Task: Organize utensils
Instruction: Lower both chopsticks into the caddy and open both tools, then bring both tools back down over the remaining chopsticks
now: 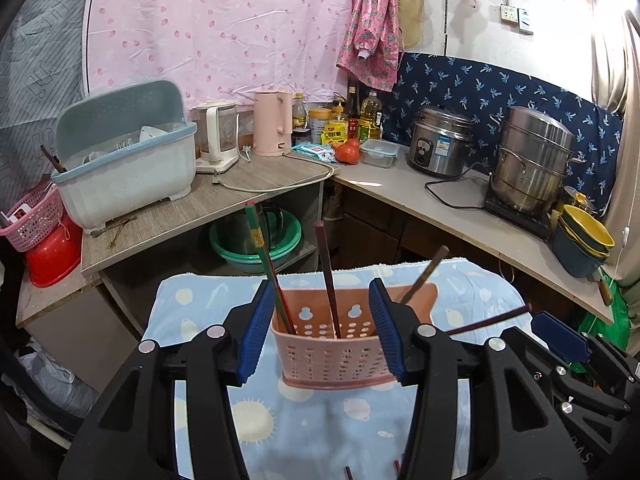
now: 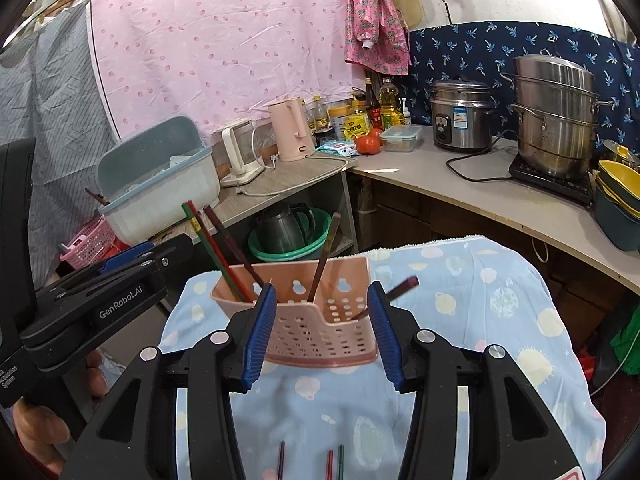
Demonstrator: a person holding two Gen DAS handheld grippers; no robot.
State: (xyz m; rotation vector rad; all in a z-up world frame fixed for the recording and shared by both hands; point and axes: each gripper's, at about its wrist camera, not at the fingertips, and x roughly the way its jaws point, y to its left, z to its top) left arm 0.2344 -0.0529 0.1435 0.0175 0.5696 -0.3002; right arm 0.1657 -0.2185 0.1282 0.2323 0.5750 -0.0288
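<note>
A pink perforated utensil basket stands on a blue patterned towel; it also shows in the right wrist view. Several chopsticks stand in it: a green-and-red pair, a dark red one and a brown one. Another dark chopstick leans low over the basket's right rim. My left gripper is open, fingers on either side of the basket. My right gripper is open around the basket too. Loose chopstick tips lie on the towel near me.
A dish drainer box with bowls stands on the wooden shelf at left. Kettles, bottles, tomatoes, a rice cooker and a steamer pot line the corner counter. Stacked bowls sit at right. Basins sit under the shelf.
</note>
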